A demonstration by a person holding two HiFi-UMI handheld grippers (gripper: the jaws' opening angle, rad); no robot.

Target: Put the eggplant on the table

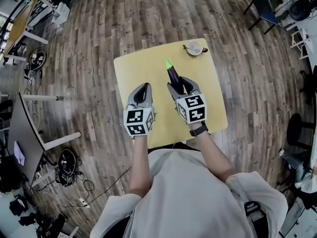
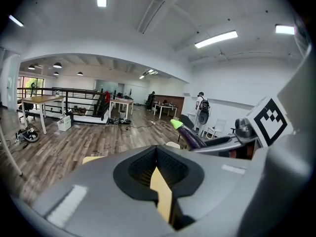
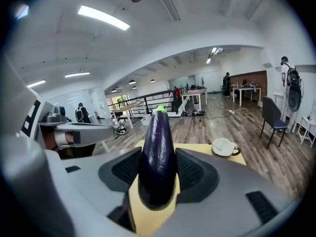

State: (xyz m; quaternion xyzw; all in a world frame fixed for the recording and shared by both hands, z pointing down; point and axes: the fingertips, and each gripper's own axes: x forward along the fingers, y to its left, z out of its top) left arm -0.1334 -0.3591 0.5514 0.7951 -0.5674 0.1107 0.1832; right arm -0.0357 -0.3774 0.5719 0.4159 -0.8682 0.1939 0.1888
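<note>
A dark purple eggplant point(image 1: 173, 75) with a green stem end sticks out of my right gripper point(image 1: 179, 86), which is shut on its thick end. It is held above the yellow table point(image 1: 133, 71), stem pointing away from me. In the right gripper view the eggplant point(image 3: 158, 152) fills the gap between the black pads. My left gripper point(image 1: 142, 89) hovers beside it on the left, shut with nothing held. The left gripper view shows its pads nearly meeting, with the eggplant point(image 2: 190, 135) off to the right.
A white cup point(image 1: 194, 48) with a spoon in it stands near the table's far right corner, also seen in the right gripper view as the cup point(image 3: 223, 146). Wooden floor surrounds the small table. Other desks and a chair point(image 1: 262, 6) stand further off.
</note>
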